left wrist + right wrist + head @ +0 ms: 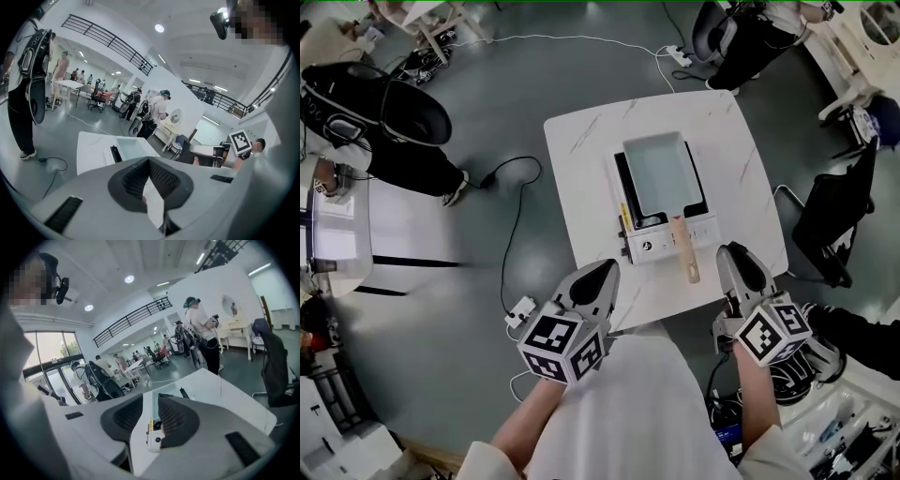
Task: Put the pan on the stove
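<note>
- Now, fingers first: in the left gripper view the left gripper has its pads meeting at the tips, with nothing caught between them.
- Over in the right gripper view, the right gripper shows a clear gap between its pads. We see only bare table and the stove's front panel through it, and nothing is pinched.
- From the head view, both tools hang low in the frame, close to the person's body. The left gripper is lower centre-left and the right gripper lower centre-right, and neither touches the pan.
- And the pan? We find it in the middle of the head view, a pale rectangular tray sitting on the stove.
- Its wooden handle pokes down the frame across the stove's front panel, towards the right gripper but apart from it.
- Stove and pan share the white table, which fills the centre of the frame.
- Our call is that the placing looks done, with the pan on the burner and both grippers off it.
- We'd say very little is left, perhaps a check that the pan sits square, since its far end covers most of the dark top.
</note>
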Tool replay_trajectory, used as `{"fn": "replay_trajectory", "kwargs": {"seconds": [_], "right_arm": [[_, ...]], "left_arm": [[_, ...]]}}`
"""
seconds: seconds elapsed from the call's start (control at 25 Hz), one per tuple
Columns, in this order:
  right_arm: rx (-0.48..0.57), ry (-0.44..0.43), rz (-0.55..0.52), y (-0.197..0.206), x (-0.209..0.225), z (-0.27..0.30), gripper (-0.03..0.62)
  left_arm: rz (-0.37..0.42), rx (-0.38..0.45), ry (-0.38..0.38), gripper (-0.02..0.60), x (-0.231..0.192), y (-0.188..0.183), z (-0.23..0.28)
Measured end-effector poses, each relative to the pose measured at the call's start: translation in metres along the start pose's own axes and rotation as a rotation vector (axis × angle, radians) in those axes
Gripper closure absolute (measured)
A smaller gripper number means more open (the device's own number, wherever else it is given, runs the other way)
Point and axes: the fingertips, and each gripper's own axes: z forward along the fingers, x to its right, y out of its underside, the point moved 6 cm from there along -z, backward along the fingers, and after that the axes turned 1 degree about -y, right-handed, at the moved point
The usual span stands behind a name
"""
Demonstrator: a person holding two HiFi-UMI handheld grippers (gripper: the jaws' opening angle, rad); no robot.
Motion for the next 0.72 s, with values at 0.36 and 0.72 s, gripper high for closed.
{"fn": "replay_trajectory", "kwargs": {"seconds": [0.36,0.72], "right_arm": [[0.174,0.099,-0.331,-0.011,-0.069,-0.025,0.588],[0.181,-0.009,-0.359,0.012,-0.110,-0.030,0.589]], "left_arm": [[0.145,0.119,-0.067,0.581,0.001,-0.018,-0.054],[0.167,0.206,-0.121,0.581,-0.007,-0.026,-0.079]]}}
